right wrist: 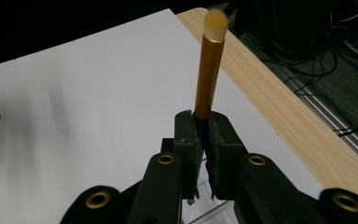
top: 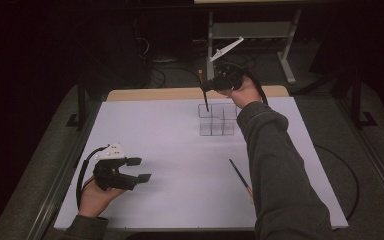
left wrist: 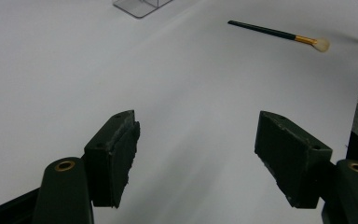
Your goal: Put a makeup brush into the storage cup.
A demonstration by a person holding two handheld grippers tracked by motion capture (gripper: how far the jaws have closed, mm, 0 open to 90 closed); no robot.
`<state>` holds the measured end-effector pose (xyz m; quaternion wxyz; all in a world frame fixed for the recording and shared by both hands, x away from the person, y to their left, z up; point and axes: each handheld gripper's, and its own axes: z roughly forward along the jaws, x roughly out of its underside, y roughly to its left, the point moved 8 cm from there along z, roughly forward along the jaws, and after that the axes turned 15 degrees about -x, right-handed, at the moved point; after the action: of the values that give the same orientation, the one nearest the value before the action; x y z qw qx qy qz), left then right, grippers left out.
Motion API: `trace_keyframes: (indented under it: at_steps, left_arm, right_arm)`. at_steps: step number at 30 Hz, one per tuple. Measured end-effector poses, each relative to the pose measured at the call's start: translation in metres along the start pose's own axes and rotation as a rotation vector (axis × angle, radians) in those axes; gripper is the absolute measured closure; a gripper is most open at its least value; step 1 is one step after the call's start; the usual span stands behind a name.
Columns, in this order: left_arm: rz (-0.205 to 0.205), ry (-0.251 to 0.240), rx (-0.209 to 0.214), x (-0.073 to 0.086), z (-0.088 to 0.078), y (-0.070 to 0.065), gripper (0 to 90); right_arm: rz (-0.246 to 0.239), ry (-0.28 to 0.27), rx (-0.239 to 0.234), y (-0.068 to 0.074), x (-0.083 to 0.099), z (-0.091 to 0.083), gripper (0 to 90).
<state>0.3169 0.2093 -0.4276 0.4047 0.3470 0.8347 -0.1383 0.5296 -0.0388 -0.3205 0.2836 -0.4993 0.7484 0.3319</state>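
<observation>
Leftmost, near the front edge of the white table [top: 170, 150]: left gripper [top: 141, 169], held in a hand [top: 94, 199], jaws spread wide and pointing toward the middle, nothing between them, black pads [left wrist: 121, 154] hanging over bare white surface in the left gripper view. Further right, toward the back: clear organizer [top: 217, 120] with square compartments, standing on the table. Above it: right gripper [top: 206, 87], clamped tight on a brush with a gold ferrule [right wrist: 209, 77], pale bristles up, dark handle hanging down into a back-left compartment of the organizer; whether the tip touches the bottom, impossible to tell. In the right gripper view: ferrule rising straight from between the closed jaws, bristle tip slightly blurred, a strip of bare wooden tabletop [right wrist: 279, 107] beyond the white sheet. Right of centre, nearer the front: second brush [top: 240, 176], lying flat on the table, well apart from the organizer, partly covered by the grey sleeve [top: 275, 165]; in the left gripper view the same brush lying with pale bristles pointing right.
</observation>
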Motion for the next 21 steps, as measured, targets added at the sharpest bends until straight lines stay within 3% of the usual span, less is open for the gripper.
trace_keyframes:
  at_steps: [10,11,21]
  left_arm:
    - [-0.015,-0.003,0.002,0.0,-0.002,0.0,28.8]
    - [-0.014,-0.003,0.002,0.0,-0.002,0.0,28.8]
    - [-0.009,0.0,0.001,0.0,0.001,-0.002,28.5]
  right_arm:
    - [0.012,0.005,0.005,-0.003,0.002,0.011,82.6]
    - [0.038,0.001,0.001,-0.001,0.001,0.011,82.6]
    - [0.022,0.005,0.014,-0.006,0.005,0.014,82.6]
